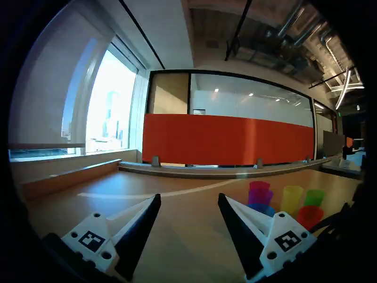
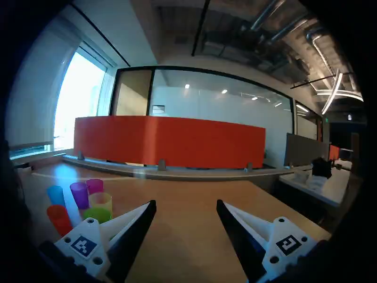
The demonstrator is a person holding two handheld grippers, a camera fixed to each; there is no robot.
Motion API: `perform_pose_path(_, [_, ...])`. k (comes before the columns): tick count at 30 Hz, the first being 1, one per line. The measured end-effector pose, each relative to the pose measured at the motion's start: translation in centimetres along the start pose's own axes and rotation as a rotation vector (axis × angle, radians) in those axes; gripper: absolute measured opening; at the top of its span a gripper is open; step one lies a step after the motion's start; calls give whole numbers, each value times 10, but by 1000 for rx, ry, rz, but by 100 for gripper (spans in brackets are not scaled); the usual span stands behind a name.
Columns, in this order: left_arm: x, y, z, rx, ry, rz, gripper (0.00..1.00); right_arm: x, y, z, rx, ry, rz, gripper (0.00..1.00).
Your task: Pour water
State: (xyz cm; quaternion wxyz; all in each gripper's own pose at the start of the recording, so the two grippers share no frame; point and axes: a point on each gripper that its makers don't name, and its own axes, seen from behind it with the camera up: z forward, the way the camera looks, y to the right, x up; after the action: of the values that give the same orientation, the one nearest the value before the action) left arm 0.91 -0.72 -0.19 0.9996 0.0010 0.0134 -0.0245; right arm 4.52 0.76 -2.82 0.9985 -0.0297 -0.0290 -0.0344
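A: Nearest you, your left tongs [image 1: 189, 198] and right tongs [image 2: 186, 203] frame bare bench [image 1: 188, 240] at the bottom of each view. Your trouble sits off to the side: the cups [image 1: 291, 198], lower right in the left gripper view and lower left in the right gripper view.

B: Agreed. They stand packed together, some seemingly touching, and they look like light plastic. If you go in for one with the fingers this wide, I'd expect the outer finger to clip a neighbour and topple it.

A: In the left gripper view, the finger at the lower right of the frame hides part of the blue cup [image 1: 261, 208] and the purple cup [image 1: 260, 192]. You would be judging that reach half blind.

B: I also can't tell which cup holds water, or whether any does. Pick the wrong one, or squeeze a thin wall too hard, and you likely slop water onto the bench.

A: And the tongs themselves?

B: Both pairs are spread wide, with clear wood showing between the tips. Neither holds or touches anything, and both appear to hover over the bench, apart from the cups. The red cup [image 1: 309, 217] looks closest to your left tongs, low at the right edge.
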Motion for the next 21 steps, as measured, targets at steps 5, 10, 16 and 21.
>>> perform_pose_path(5, [-4,1,1,2,-16,36,90,1,-2,-1,6,2,-1,99])
perform_pose_path(10, [-8,3,2,-1,-25,44,90,3,-3,-2,13,7,-11,99])
perform_pose_path(16, [-9,6,3,-2,-26,46,89,8,0,-3,15,19,-2,99])
perform_pose_path(21, [-9,6,4,-2,-26,45,90,12,2,-6,19,29,7,99])
